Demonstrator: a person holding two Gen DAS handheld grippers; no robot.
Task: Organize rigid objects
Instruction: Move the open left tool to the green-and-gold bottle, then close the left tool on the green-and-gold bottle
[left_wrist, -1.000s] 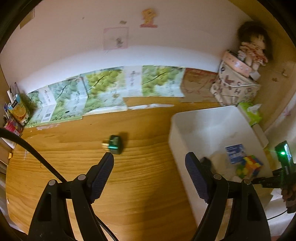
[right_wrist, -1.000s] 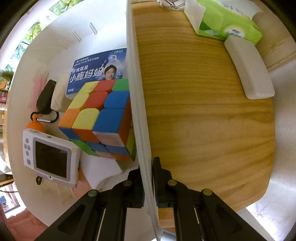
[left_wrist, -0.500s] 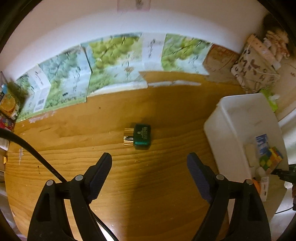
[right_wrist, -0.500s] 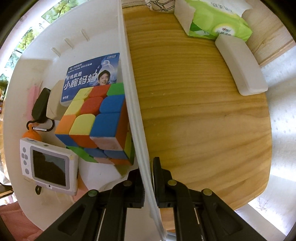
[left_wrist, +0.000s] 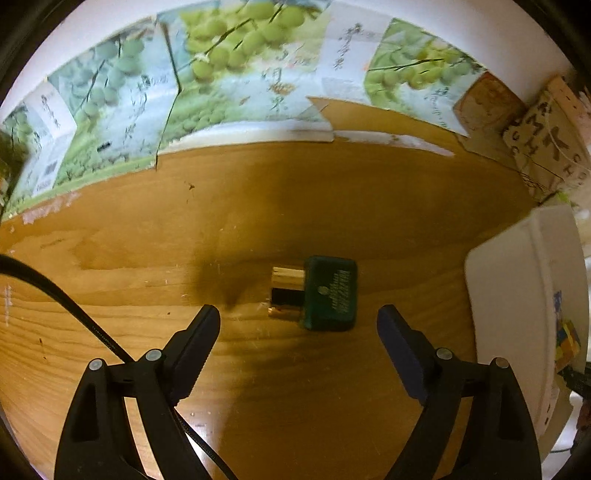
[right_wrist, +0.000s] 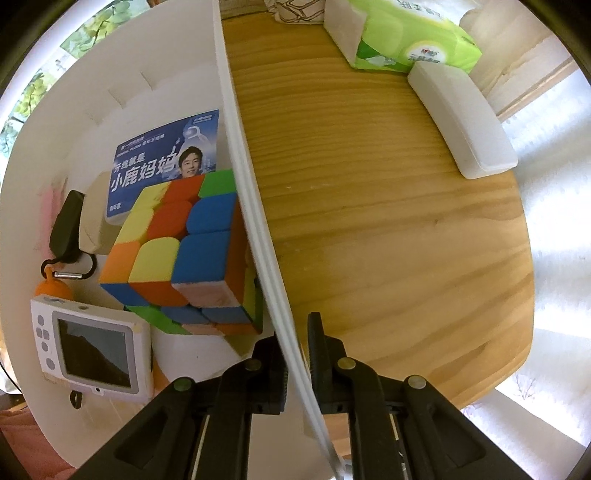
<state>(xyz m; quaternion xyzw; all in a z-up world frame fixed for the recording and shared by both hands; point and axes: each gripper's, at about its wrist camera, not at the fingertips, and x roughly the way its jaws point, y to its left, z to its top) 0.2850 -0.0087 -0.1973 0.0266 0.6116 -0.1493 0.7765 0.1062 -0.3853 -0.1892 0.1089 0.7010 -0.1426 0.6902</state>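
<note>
A small green bottle with a gold cap (left_wrist: 325, 293) lies on its side on the wooden desk (left_wrist: 258, 221), out in the open and well apart from the white bin (left_wrist: 517, 295) at the desk's right end. The left gripper (left_wrist: 298, 325) hangs just above it, jaws wide and opening, nothing between them yet. The right gripper (right_wrist: 297, 354) has its jaws nearly closed on the bin's thin rim, holding it. Inside the bin already sit a colour cube (right_wrist: 177, 254), a blue packet (right_wrist: 166, 162), a small white screen device (right_wrist: 92, 343) and a black fob. By the look of it, most is sorted; the bottle is what remains.
</note>
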